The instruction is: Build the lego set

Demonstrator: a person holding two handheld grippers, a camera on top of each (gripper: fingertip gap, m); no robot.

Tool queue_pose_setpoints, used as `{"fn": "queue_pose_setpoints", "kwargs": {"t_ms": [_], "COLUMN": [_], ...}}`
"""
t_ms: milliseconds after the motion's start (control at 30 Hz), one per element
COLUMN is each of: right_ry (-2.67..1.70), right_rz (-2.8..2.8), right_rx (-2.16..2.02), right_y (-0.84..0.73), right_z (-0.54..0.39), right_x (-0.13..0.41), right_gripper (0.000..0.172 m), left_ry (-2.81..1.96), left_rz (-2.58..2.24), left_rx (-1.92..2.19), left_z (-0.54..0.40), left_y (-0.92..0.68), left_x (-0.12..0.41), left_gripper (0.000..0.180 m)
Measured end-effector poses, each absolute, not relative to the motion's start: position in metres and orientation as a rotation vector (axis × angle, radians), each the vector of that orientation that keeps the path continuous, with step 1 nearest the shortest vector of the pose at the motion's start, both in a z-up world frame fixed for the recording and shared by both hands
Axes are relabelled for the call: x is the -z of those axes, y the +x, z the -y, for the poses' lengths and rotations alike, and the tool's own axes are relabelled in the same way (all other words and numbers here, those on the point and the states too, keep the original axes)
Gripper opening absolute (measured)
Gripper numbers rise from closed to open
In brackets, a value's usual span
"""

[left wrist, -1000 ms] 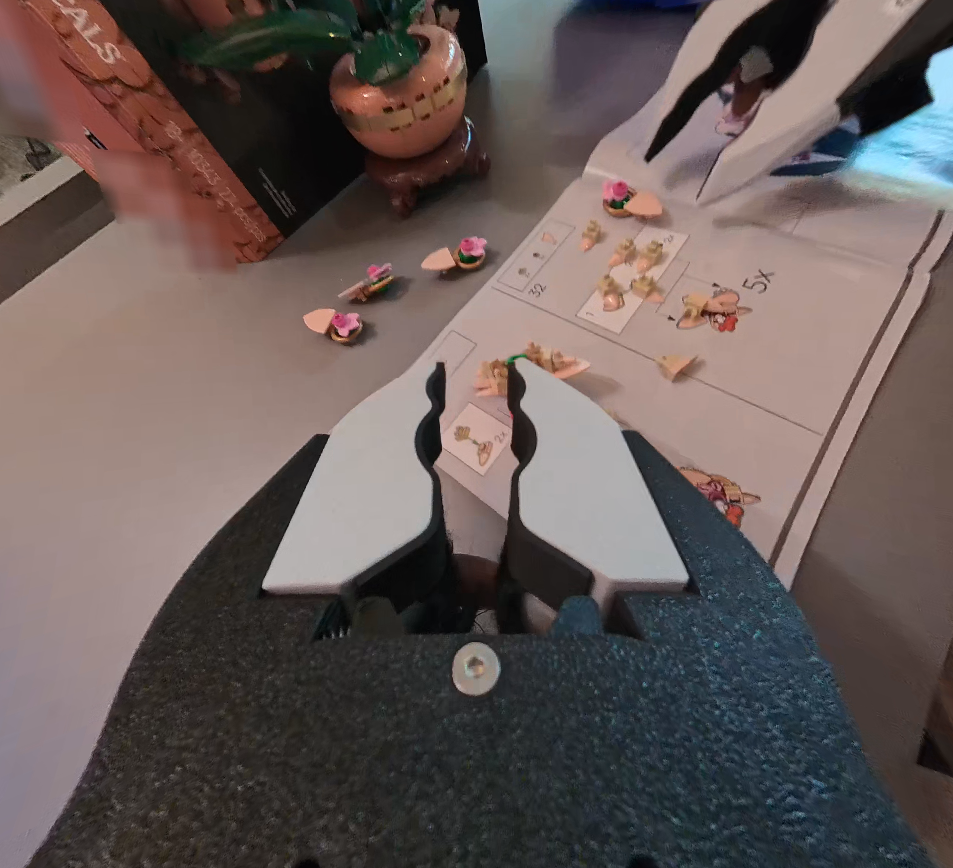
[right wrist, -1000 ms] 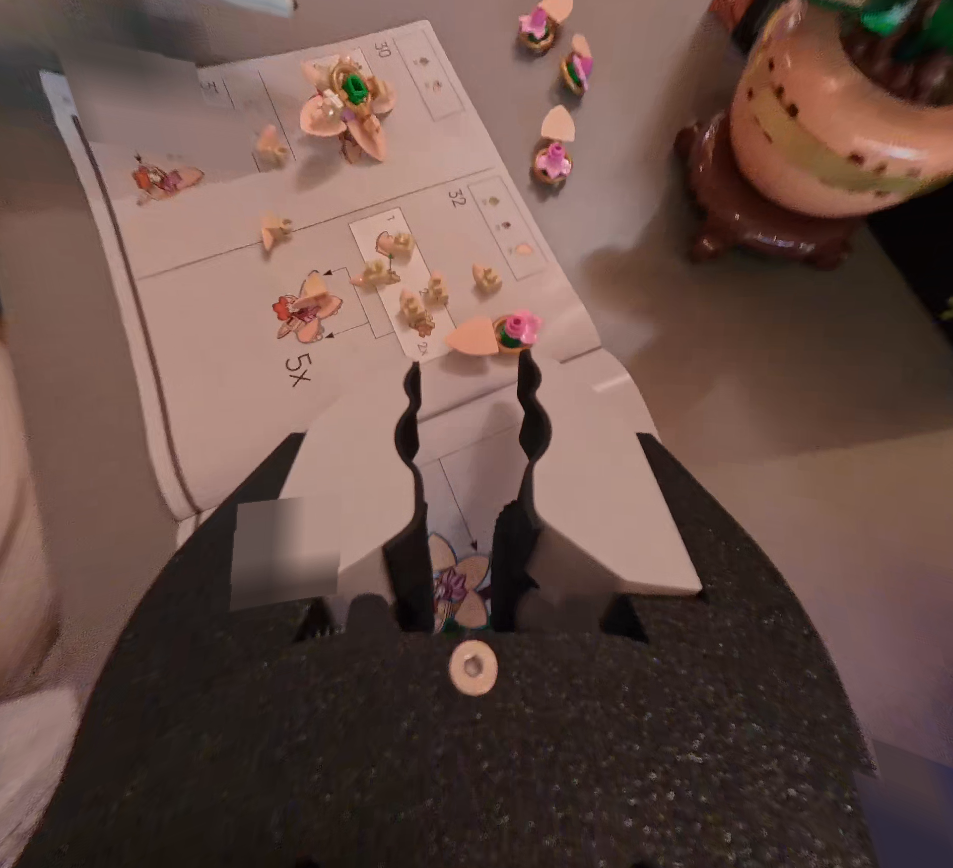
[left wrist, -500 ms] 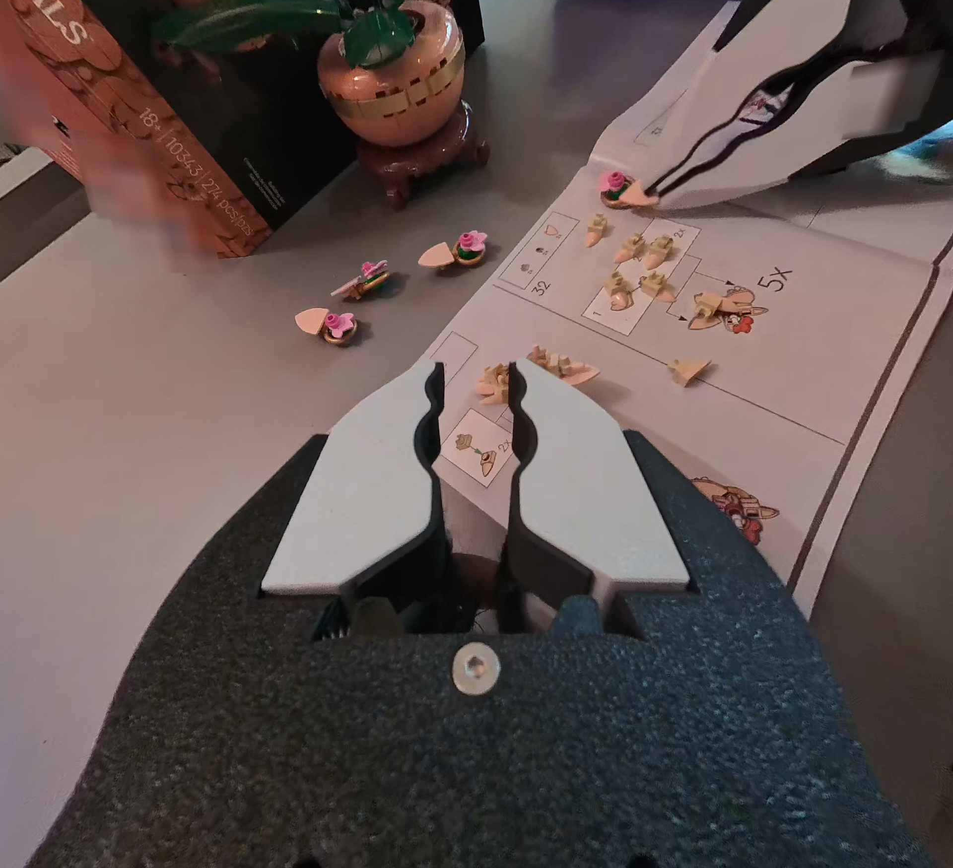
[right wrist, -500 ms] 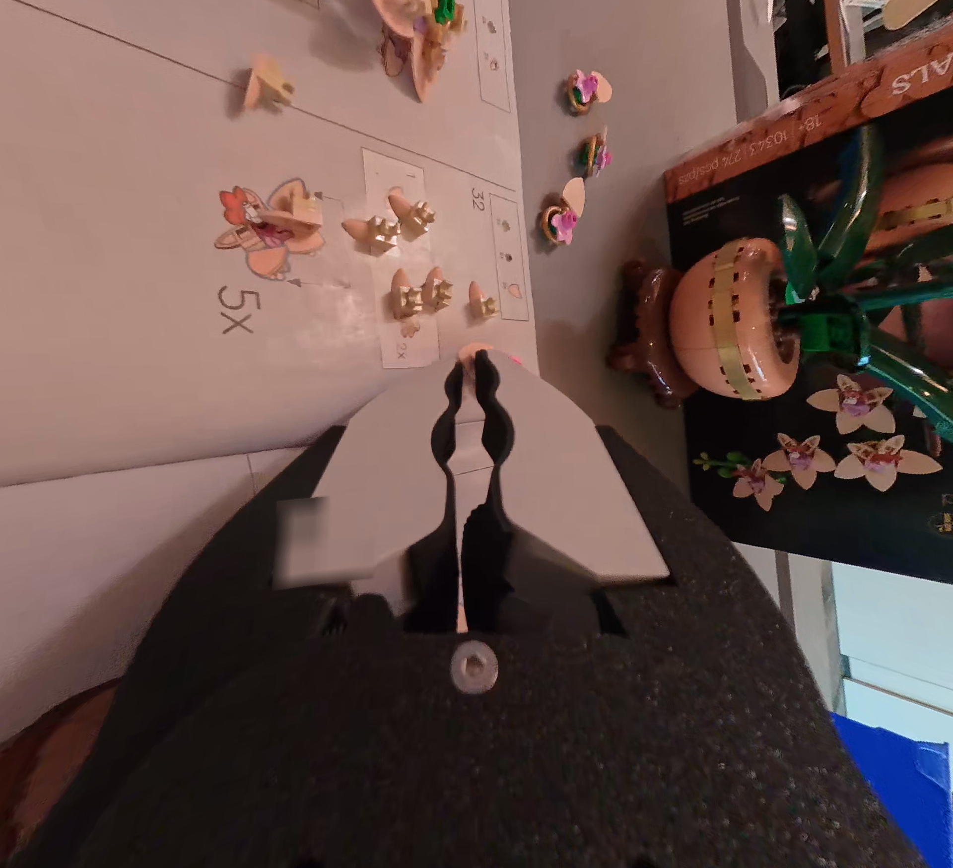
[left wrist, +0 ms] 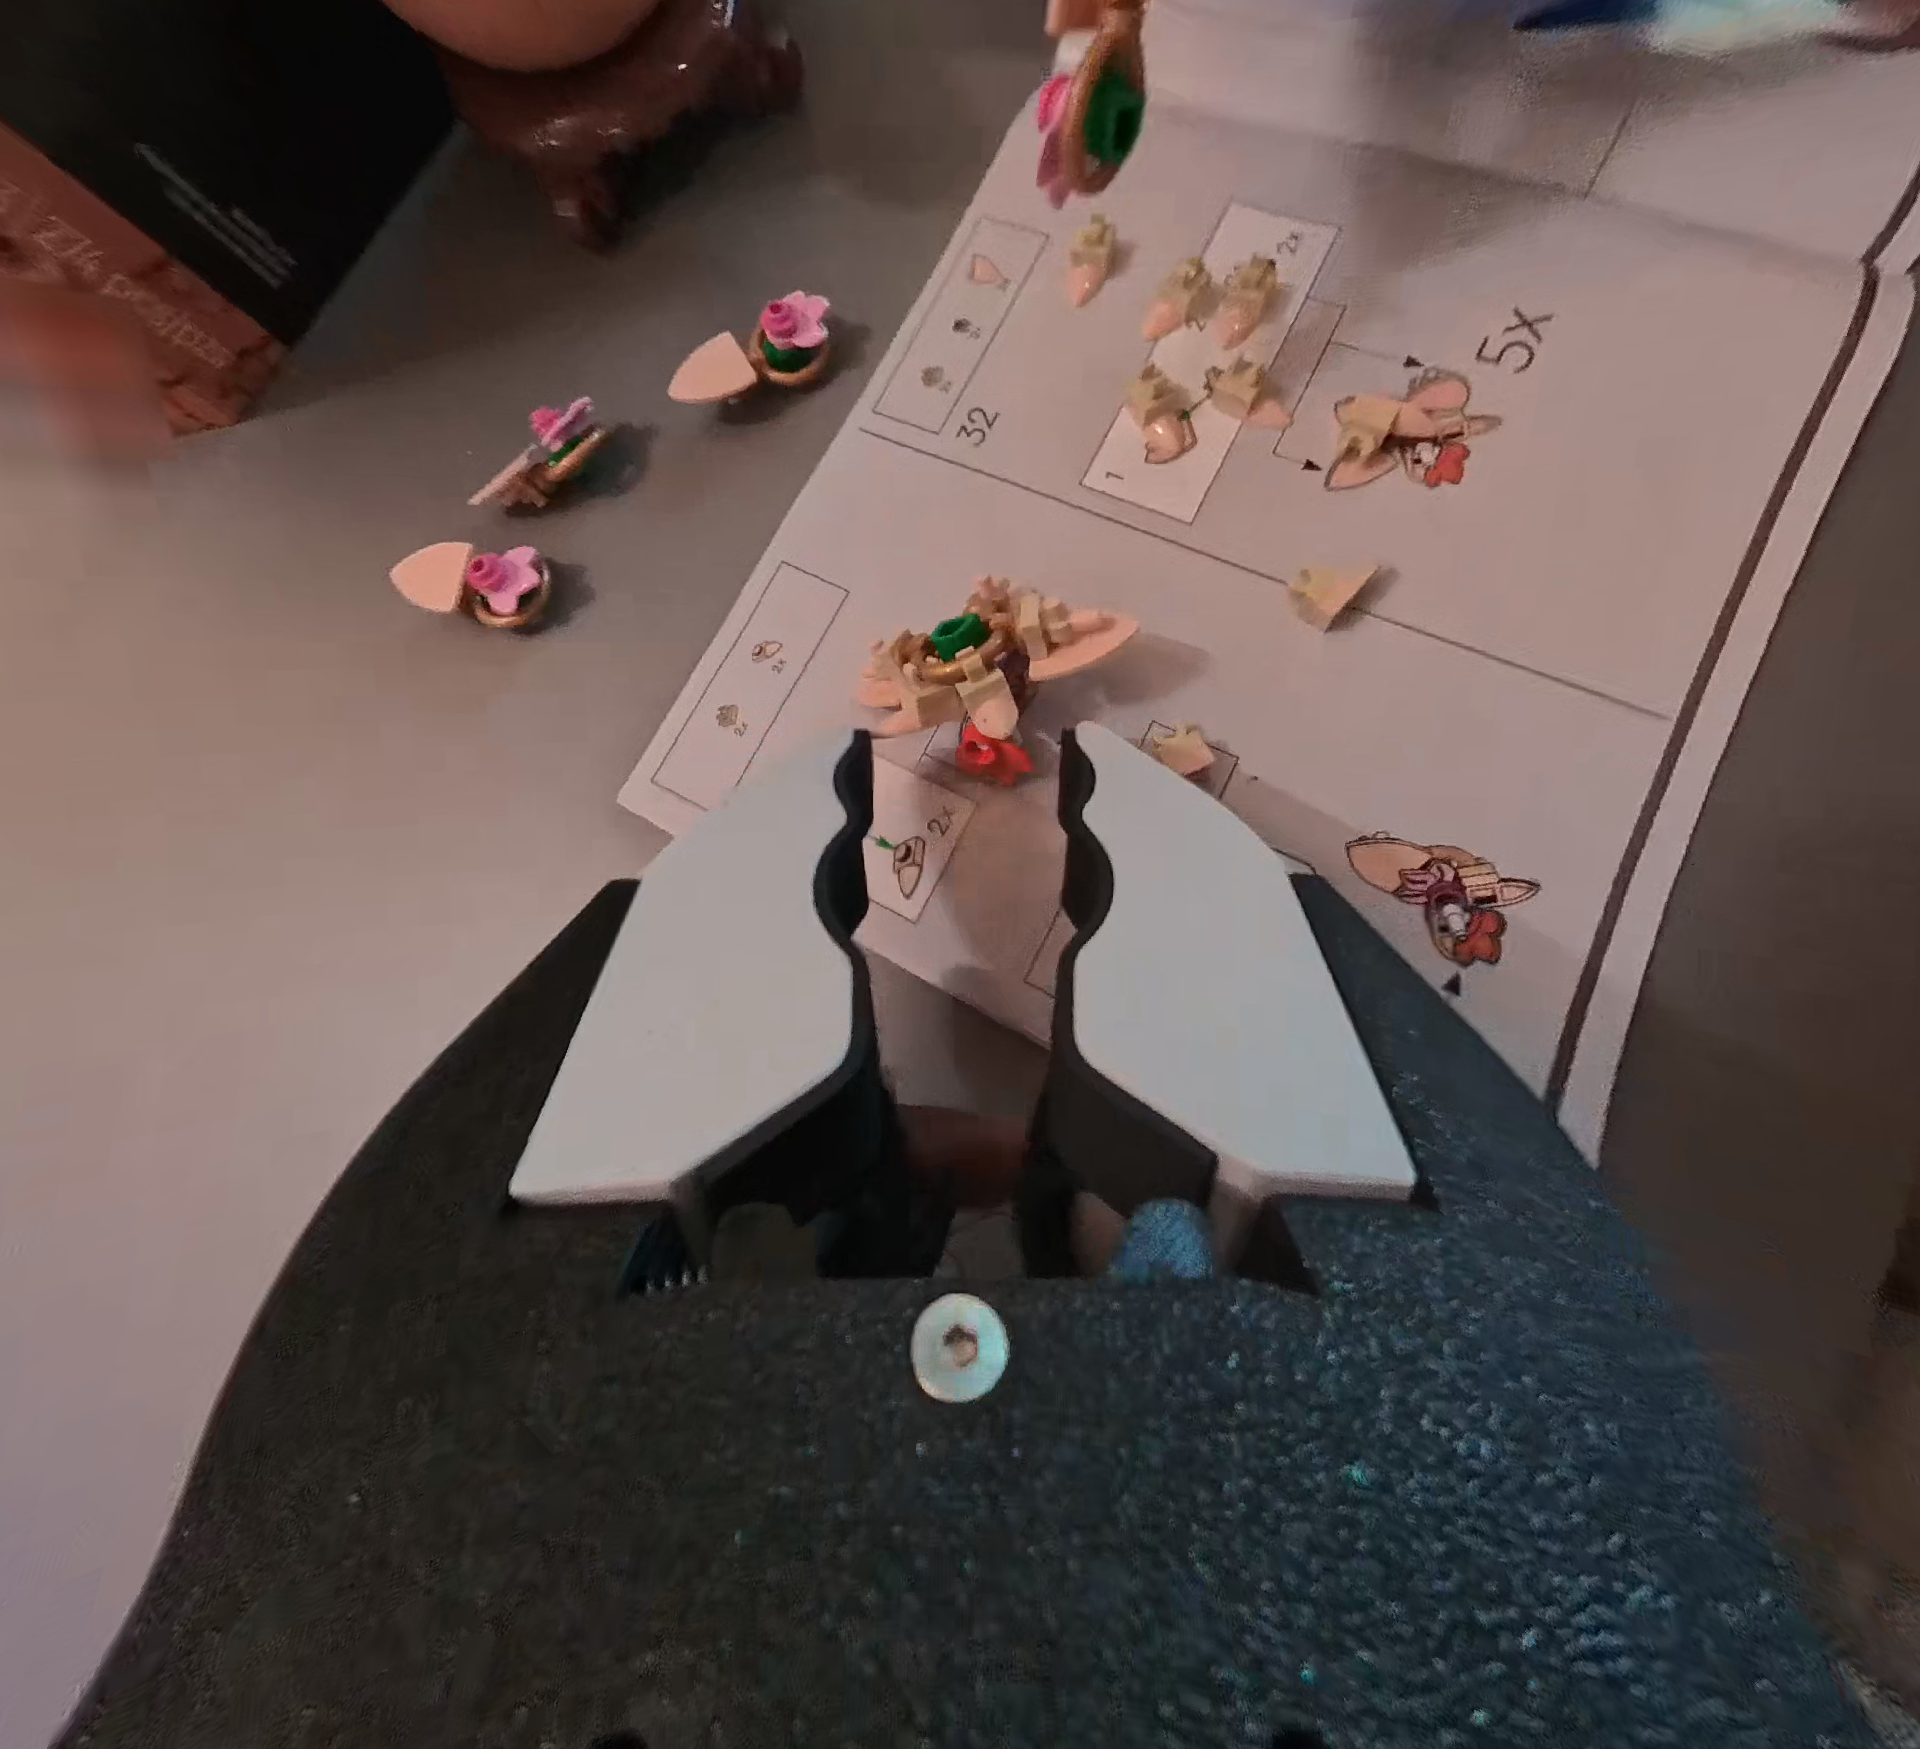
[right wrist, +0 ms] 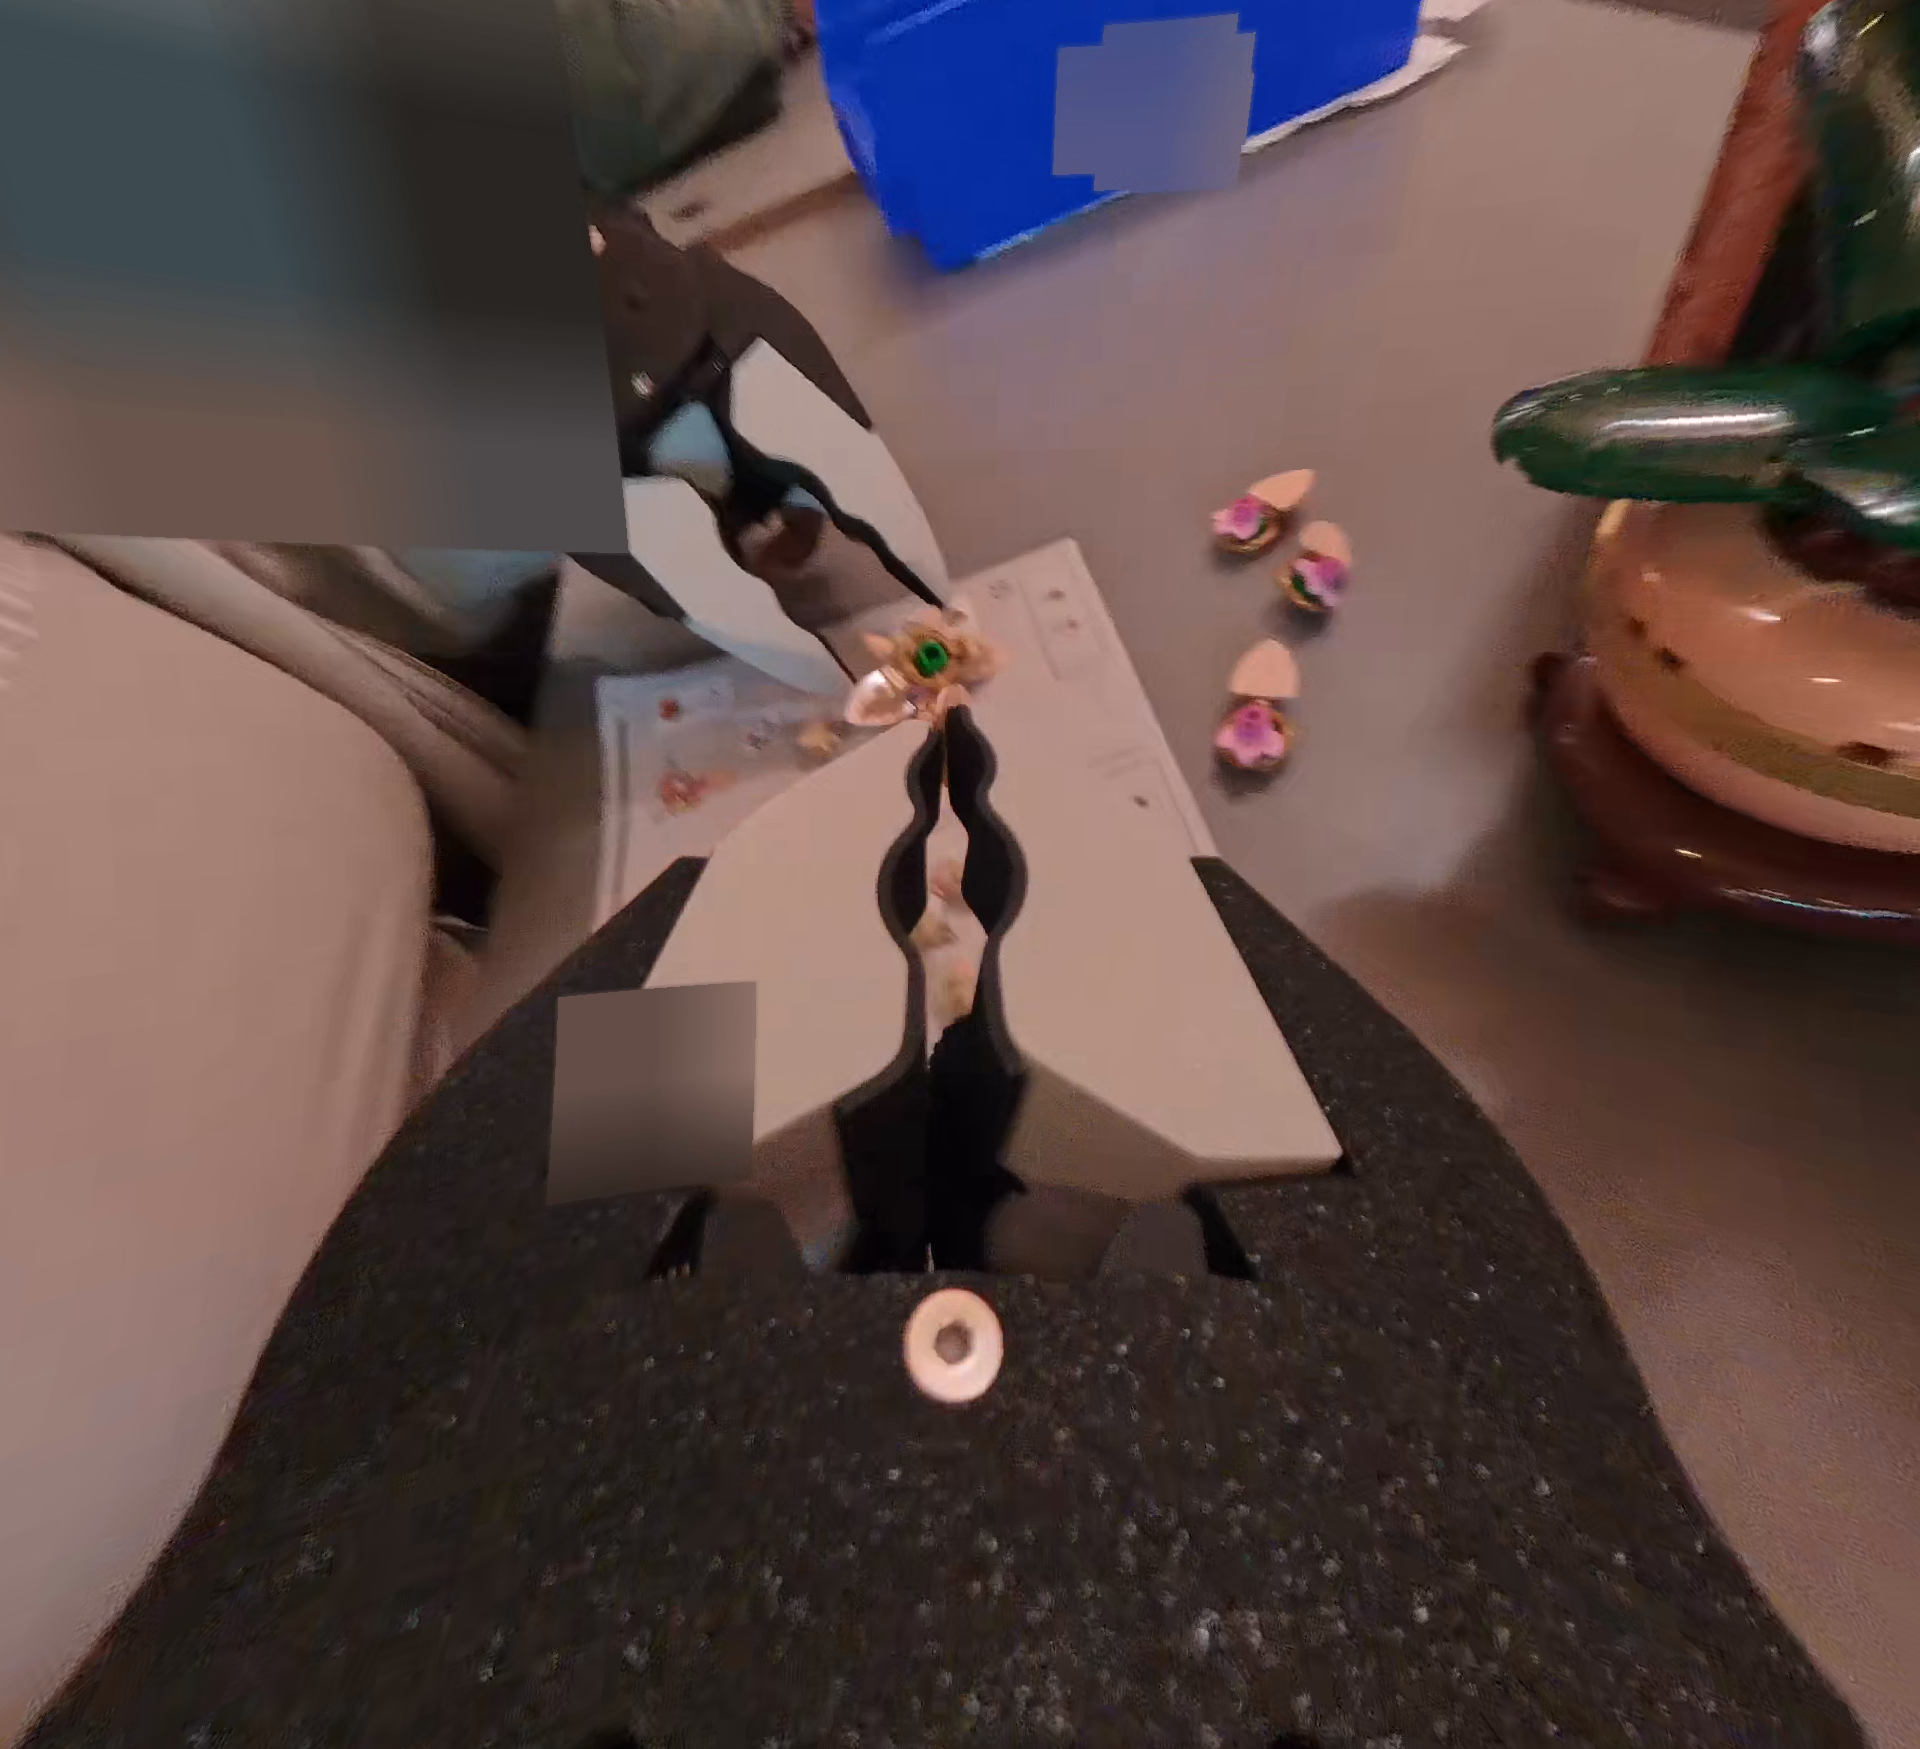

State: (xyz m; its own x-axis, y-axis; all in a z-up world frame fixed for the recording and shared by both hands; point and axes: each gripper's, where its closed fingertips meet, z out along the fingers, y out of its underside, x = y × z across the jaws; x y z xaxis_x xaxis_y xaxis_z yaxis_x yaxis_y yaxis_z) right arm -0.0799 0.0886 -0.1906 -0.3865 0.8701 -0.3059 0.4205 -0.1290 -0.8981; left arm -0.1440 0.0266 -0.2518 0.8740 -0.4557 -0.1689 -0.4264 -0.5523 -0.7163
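Lower centre of its view, the left hand-held gripper is spread, its tips just short of a flower on the booklet. The right hand-held gripper pinches a small flower piece, hanging at upper centre above the booklet on the counter.

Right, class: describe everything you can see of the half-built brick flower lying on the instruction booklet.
The brick flower looks like glossy plastic: pale peach petals and tan clips fan around a gold ring with a green stud inside, a small red piece at its near edge. It lies on the open instruction booklet, just ahead of the open left hand-held gripper.
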Motion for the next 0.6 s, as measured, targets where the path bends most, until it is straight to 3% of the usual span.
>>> {"fn": "queue_pose_setpoints", "kwargs": {"t_ms": [333,600], "right_ry": [-1.783,-1.942], "right_rz": [1.81,1.796], "right_rx": [-1.826,-1.709], "right_y": [-0.104,-0.11], "right_z": [-0.067,-0.08], "right_x": [0.224,0.243], "right_gripper": [0.0,0.001], "left_ry": [-2.087,-2.009], "left_rz": [-0.992,-1.015], "left_rx": [0.059,0.079], "left_z": [-0.04,-0.049], "left_y": [-0.147,-0.15], "left_x": [0.256,0.255], "left_gripper": [0.03,0.033]}}
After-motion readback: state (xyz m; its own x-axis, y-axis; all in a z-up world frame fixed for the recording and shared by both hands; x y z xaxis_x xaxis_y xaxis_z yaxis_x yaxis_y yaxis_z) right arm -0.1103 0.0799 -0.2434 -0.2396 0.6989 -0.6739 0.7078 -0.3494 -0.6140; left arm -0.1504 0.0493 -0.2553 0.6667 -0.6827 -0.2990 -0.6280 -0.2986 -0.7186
